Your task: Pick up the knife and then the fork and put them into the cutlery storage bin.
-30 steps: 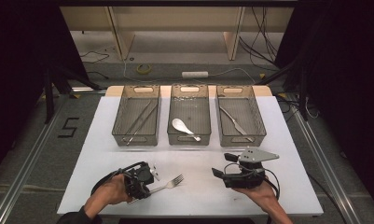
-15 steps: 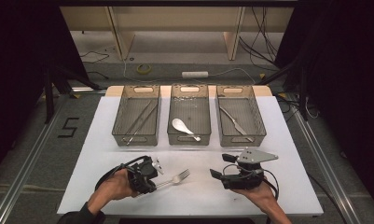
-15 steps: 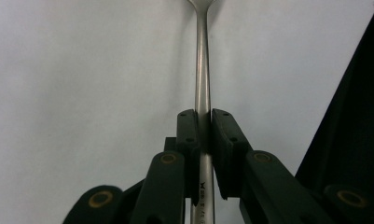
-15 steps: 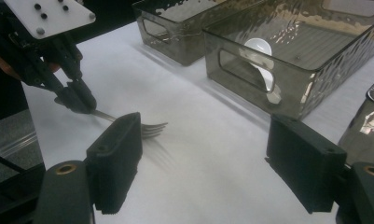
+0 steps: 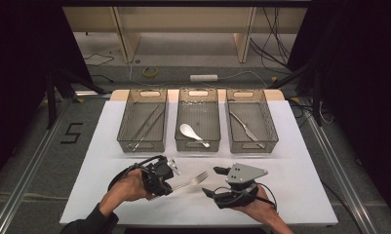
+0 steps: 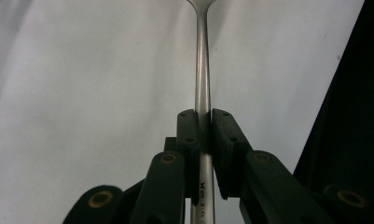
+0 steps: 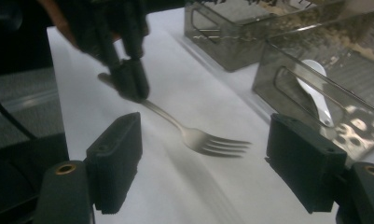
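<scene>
At the near half of the white table (image 5: pixel 300 146), I have open surface on every side of my two grippers; the three mesh bins sit in a row toward the far edge, well apart from the work. The left bin (image 5: pixel 143 119) holds long thin utensils, the middle bin (image 5: pixel 198 119) a white spoon (image 5: pixel 192 134), the right bin (image 5: pixel 250 119) a knife (image 5: pixel 246 127). The table's near edge lies just below both of my hands.

My left hand (image 5: pixel 127 186) comes in from the lower left, forearm angled up and to the right, with the left gripper (image 5: pixel 165 184) pointing toward the table's centre. My right hand (image 5: pixel 254 207) comes in from the lower right, its gripper turned leftward to face the other one.

The left gripper is clamped on the handle of a metal fork (image 5: pixel 190 181); in the left gripper view the handle (image 6: pixel 202 93) runs straight up between the two closed jaws. The fork's tines (image 7: pixel 222 145) point toward the right gripper (image 5: pixel 211 181), whose jaws are spread wide and grip nothing. In the right gripper view the fork's head lies between those spread jaws, close above the table; whether it touches the surface I cannot tell.
</scene>
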